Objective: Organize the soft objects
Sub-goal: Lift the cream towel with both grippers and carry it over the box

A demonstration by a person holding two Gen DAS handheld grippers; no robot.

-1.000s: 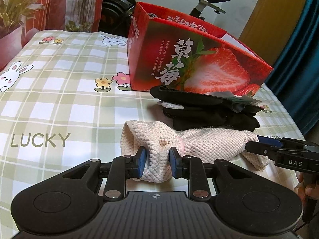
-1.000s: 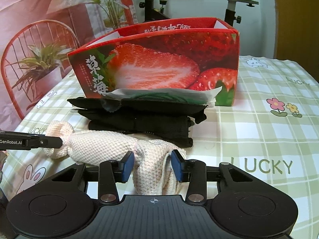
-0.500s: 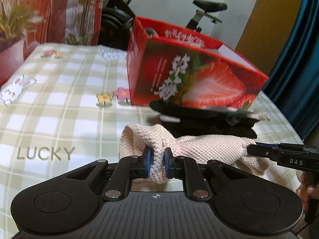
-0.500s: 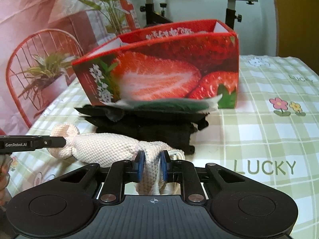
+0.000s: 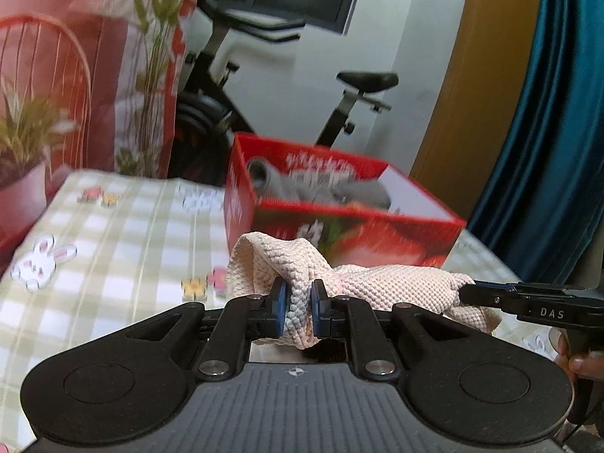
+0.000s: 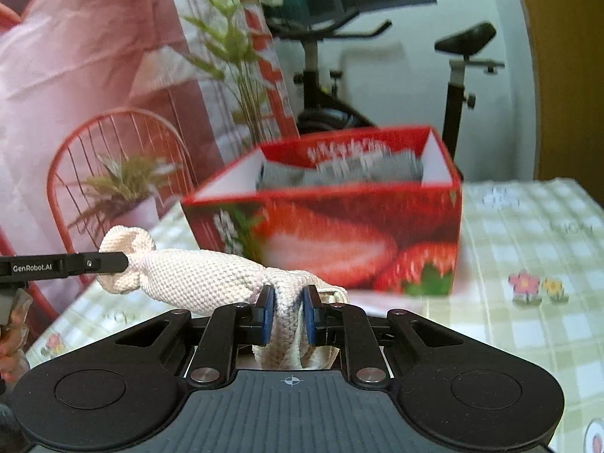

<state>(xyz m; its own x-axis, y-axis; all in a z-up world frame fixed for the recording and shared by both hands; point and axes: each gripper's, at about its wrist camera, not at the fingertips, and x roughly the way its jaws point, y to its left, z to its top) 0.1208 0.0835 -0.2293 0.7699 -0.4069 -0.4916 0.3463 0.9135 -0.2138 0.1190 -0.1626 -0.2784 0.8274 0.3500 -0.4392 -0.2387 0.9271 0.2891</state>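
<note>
A cream knitted cloth [image 5: 381, 283] hangs stretched in the air between both grippers, above the checked tablecloth. My left gripper [image 5: 298, 307] is shut on one bunched end of it. My right gripper [image 6: 287, 313] is shut on the other end of the cream knitted cloth [image 6: 196, 275]. Each gripper's tip shows from the side in the other view: the right gripper [image 5: 468, 288] in the left wrist view, the left gripper [image 6: 122, 262] in the right wrist view. Behind the cloth stands a red strawberry-print box [image 5: 339, 226], open on top, with grey fabric [image 5: 339, 190] inside; the same box [image 6: 339, 238] fills the middle of the right wrist view.
The tablecloth [image 5: 113, 249] is green-and-white check with rabbits and flowers. A red wire chair [image 6: 113, 158] with a potted plant [image 6: 128, 185] stands at the table's left. An exercise bike [image 6: 453, 87] stands behind the box. A blue curtain [image 5: 547, 151] hangs at right.
Both grippers closed on the cream cloth's ends and lifted it off the table. The views tilted up, so the black items in front of the box dropped out of sight.
</note>
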